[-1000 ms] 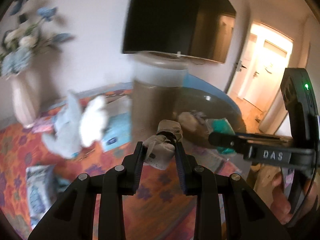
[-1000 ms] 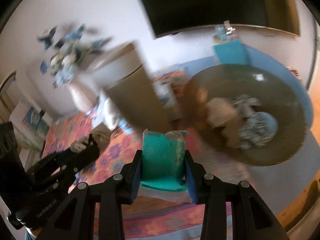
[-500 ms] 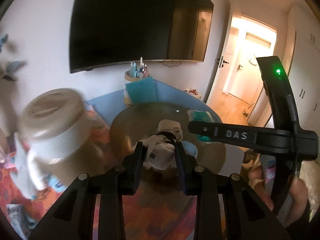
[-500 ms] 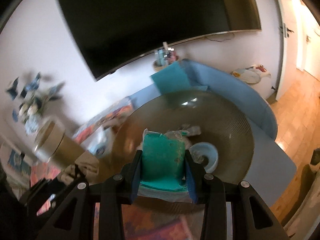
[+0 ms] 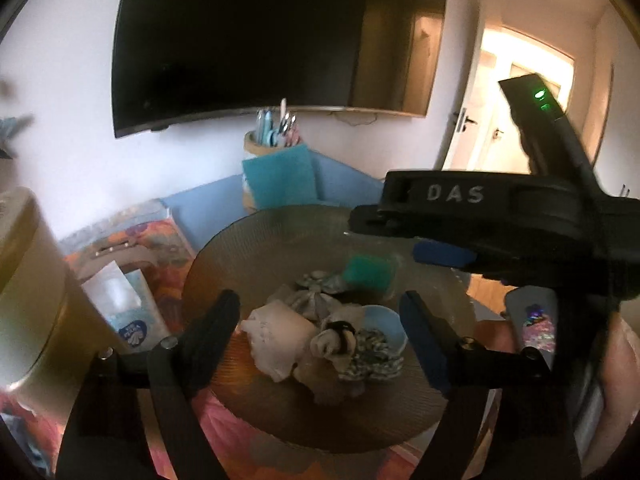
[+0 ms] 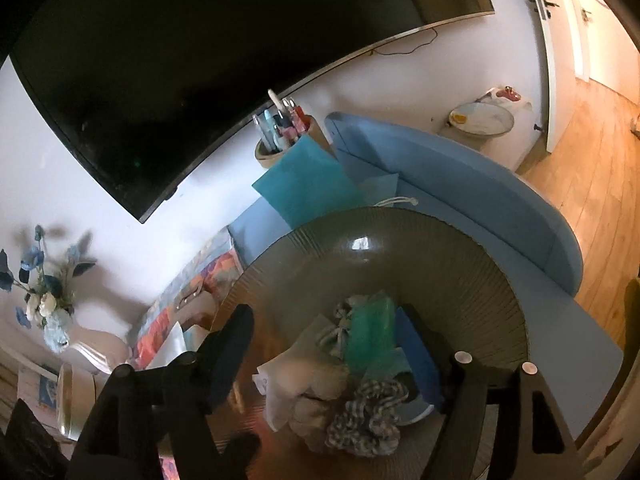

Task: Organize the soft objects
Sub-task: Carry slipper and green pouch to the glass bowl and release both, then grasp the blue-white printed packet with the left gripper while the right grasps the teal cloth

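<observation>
A large ribbed brown bowl holds a pile of soft things. In it lie a cream cloth bundle, a small beige sock roll with a black band, a teal packet and patterned grey-white fabric. My left gripper is open and empty, just above the pile. My right gripper is open and empty over the bowl; it also shows in the left wrist view.
A tall beige canister stands left of the bowl. A tissue pack lies on the flowered cloth. A pen holder and teal sheet sit behind on the blue surface. A flower vase stands far left.
Both grippers opened over the bowl. The left let go of the beige sock roll and the right let go of the teal packet; both now lie in the pile.
</observation>
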Motion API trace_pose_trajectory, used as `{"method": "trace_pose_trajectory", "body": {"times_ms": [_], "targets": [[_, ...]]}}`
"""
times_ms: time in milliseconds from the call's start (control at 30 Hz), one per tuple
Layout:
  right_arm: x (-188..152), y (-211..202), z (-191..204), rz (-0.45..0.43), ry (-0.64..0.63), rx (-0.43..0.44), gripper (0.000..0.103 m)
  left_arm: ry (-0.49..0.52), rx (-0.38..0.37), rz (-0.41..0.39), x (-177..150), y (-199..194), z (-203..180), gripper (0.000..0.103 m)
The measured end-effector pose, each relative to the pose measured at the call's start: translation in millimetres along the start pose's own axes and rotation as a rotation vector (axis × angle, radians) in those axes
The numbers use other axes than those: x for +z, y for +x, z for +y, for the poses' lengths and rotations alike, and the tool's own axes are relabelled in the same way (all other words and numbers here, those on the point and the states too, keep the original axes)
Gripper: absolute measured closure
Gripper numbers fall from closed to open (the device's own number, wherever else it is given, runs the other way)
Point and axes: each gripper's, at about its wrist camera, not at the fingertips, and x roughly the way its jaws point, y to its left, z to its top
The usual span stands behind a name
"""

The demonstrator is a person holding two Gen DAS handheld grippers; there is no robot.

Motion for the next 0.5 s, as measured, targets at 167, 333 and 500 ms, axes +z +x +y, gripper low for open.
{"method": "trace_pose_trajectory", "body": {"times_ms": [167,333,500], "targets": [[-11.9,-11.1,-12.5,-0.003,0.022,0.005,0.032,0.082,-0.038,-0.006,-8.5,-21.3,-18.0,0.022],[-30.8,-28.7,-12.8,-0.007,0.013,0.019,0.032,0.132,-0.023,-0.005,-23.8,-53.5,-22.4,0.022],[-62.0,-46.7,-2.3,-0.011,-0.045,0.041,0.032,0.111,0.035,-0.017,-42.0,-93.2,1.1,0.022]]}}
